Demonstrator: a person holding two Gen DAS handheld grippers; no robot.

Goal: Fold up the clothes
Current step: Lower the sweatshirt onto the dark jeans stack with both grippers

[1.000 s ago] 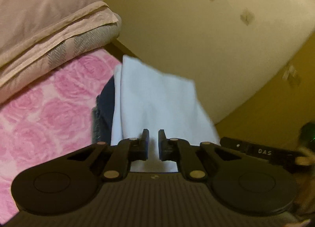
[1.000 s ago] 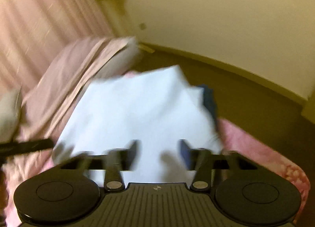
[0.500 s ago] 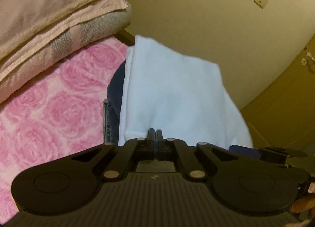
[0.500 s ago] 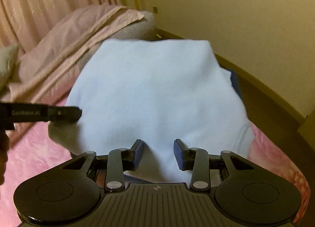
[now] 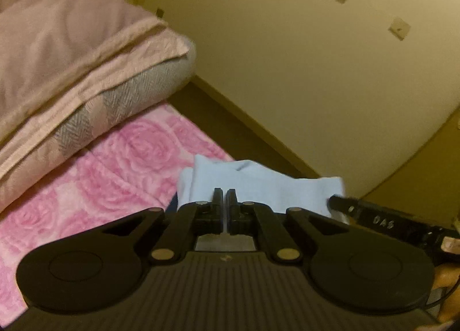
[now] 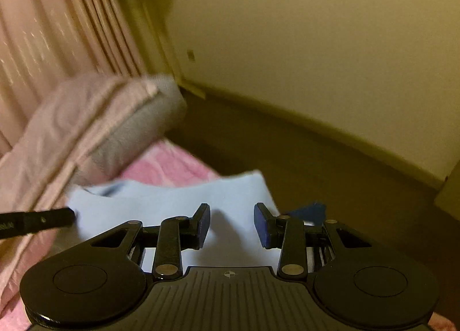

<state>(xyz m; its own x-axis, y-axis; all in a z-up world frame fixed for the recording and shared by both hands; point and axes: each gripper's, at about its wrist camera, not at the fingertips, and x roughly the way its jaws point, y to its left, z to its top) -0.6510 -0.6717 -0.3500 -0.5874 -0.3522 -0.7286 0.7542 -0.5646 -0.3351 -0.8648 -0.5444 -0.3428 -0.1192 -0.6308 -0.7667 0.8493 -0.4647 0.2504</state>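
Garment, pale blue, lies partly folded on the bed's pink blanket; we note the left claw pinching its near edge, the right claw spread above it, so we judge further folds remain.

Home bedroom. Bed covered by pink rose-pattern blanket; folded pinkish duvet stacked on it, grey herringbone bedding beneath. Pleated pink curtain behind bed. Plain cream wall with switch plates, brown floor with baseboard. Light blue garment lying on bed, dark blue cloth under it; domestic laundry setting
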